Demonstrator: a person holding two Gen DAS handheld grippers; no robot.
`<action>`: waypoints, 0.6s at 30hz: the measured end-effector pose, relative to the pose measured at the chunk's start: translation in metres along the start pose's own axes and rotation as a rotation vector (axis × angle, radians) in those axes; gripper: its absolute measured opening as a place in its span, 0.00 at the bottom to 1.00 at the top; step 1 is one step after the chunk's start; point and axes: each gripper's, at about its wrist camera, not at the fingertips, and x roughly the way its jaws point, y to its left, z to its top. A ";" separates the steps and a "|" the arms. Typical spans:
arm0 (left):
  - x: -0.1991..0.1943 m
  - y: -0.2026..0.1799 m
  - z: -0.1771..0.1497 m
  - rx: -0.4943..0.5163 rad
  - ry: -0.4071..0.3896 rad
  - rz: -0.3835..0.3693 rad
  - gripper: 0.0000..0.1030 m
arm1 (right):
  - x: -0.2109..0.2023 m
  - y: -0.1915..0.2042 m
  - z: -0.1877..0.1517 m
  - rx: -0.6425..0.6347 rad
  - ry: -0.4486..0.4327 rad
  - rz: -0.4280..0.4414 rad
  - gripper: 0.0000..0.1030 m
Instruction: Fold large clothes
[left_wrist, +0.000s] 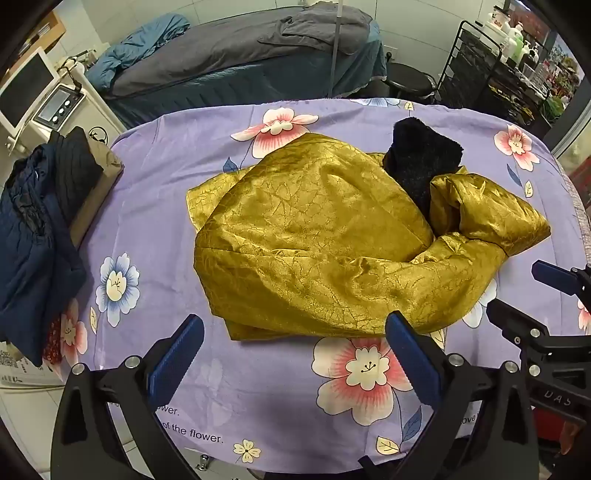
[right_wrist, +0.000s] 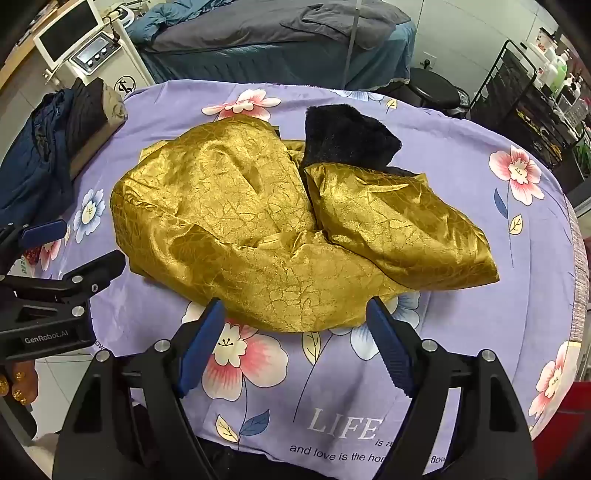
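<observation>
A golden-yellow satin jacket (left_wrist: 314, 229) (right_wrist: 240, 214) lies bunched in the middle of the table, one sleeve folded across its right side. Its black fleece lining (left_wrist: 421, 158) (right_wrist: 343, 136) shows at the far end. My left gripper (left_wrist: 293, 325) hovers over the garment's near hem, jaws open wide and nothing between the blue pads. My right gripper (right_wrist: 295, 308) hangs just to its right over the same near edge, open and empty too. Each gripper appears at the edge of the other's view: the right gripper (left_wrist: 528, 291), the left gripper (right_wrist: 74, 245).
The table (left_wrist: 166, 166) (right_wrist: 480, 332) wears a purple floral sheet. A pile of dark blue and black clothes (left_wrist: 33, 229) (right_wrist: 40, 158) sits at its left edge. Behind stand a bed (left_wrist: 240, 55), a black stool (left_wrist: 410, 79), a black rack (left_wrist: 480, 62) and a white machine (left_wrist: 33, 92).
</observation>
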 end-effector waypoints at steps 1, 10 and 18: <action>0.000 0.000 0.000 0.002 -0.004 0.005 0.94 | 0.000 0.000 0.000 0.000 0.002 0.002 0.76; 0.004 -0.001 -0.001 0.005 0.000 0.008 0.94 | 0.000 0.002 -0.002 0.000 0.006 -0.001 0.76; 0.002 -0.003 -0.002 0.015 0.001 0.018 0.94 | 0.001 0.000 -0.003 -0.007 0.004 -0.010 0.76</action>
